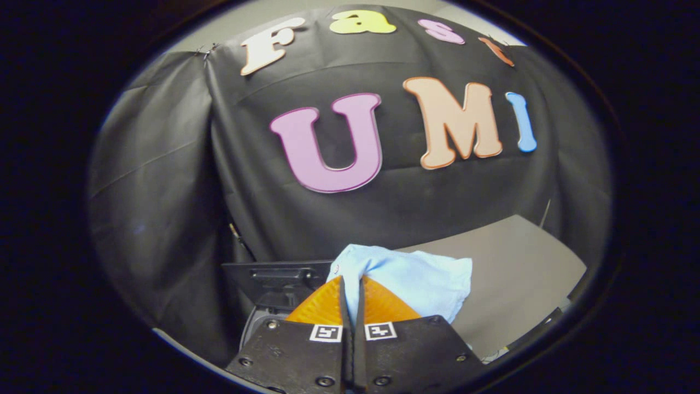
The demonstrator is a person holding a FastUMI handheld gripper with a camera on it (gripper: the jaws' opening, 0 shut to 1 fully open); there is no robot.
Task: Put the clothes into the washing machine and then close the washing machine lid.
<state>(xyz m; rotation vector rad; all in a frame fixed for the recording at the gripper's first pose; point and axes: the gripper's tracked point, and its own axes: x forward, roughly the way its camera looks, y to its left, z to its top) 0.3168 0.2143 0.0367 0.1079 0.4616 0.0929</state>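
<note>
Just right of the washing machine [273,287], the gripper [351,282] is clenching a light blue cloth [415,282], its 2 fingers pressing nearly together with a fold of fabric pinched between the tips. The cloth is bunching up ahead of the fingers and draping to their right, hanging in front of the grey table [514,268], while the machine's dark raised lid [268,273] is sitting just left of the fingers, against the black booth wall [164,191].
</note>
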